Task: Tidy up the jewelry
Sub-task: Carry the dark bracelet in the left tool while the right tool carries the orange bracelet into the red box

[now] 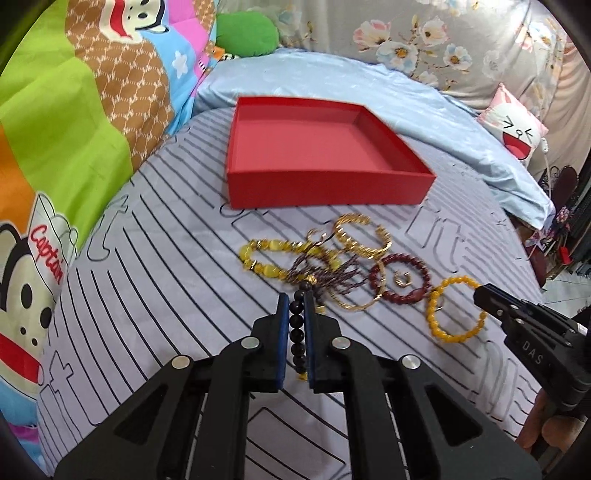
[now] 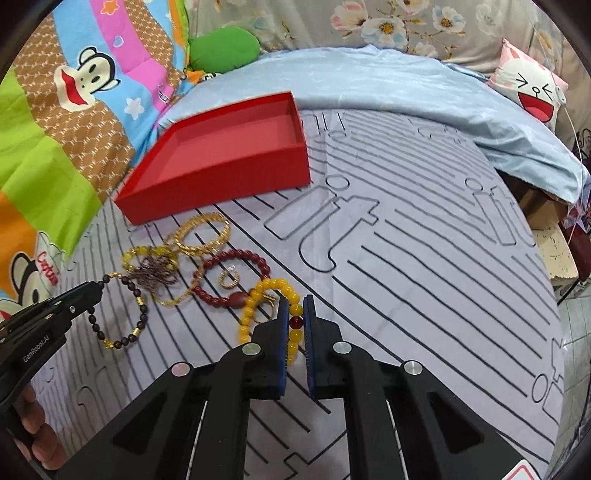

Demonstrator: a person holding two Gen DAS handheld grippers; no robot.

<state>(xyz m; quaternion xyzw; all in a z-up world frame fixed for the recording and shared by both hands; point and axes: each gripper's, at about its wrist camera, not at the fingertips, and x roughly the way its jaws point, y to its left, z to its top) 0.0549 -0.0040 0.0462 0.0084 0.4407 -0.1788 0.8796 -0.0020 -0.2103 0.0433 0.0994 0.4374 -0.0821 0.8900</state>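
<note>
An open red box (image 1: 325, 155) (image 2: 221, 155) stands empty on the striped sheet. In front of it lies a jewelry pile: gold bangles (image 1: 364, 232) (image 2: 201, 232), a yellow stone bracelet (image 1: 266, 258), a purple tassel (image 1: 325, 273) (image 2: 153, 273), a dark red bead bracelet (image 1: 402, 275) (image 2: 231, 277) with a small gold ring (image 1: 402, 278) (image 2: 229, 277) inside it. My left gripper (image 1: 295, 299) (image 2: 94, 288) is shut on a dark bead bracelet (image 1: 297, 332) (image 2: 122, 314). My right gripper (image 2: 295, 301) (image 1: 480, 295) is shut on a yellow bead bracelet (image 2: 258, 310) (image 1: 456, 308).
A cartoon monkey quilt (image 1: 74, 147) (image 2: 55, 129) rises on the left. A light blue blanket (image 1: 424, 99) (image 2: 406, 85) lies behind the box. A green cushion (image 1: 247, 33) and a cartoon face pillow (image 1: 517, 129) (image 2: 532, 92) sit at the back. The bed edge falls away on the right.
</note>
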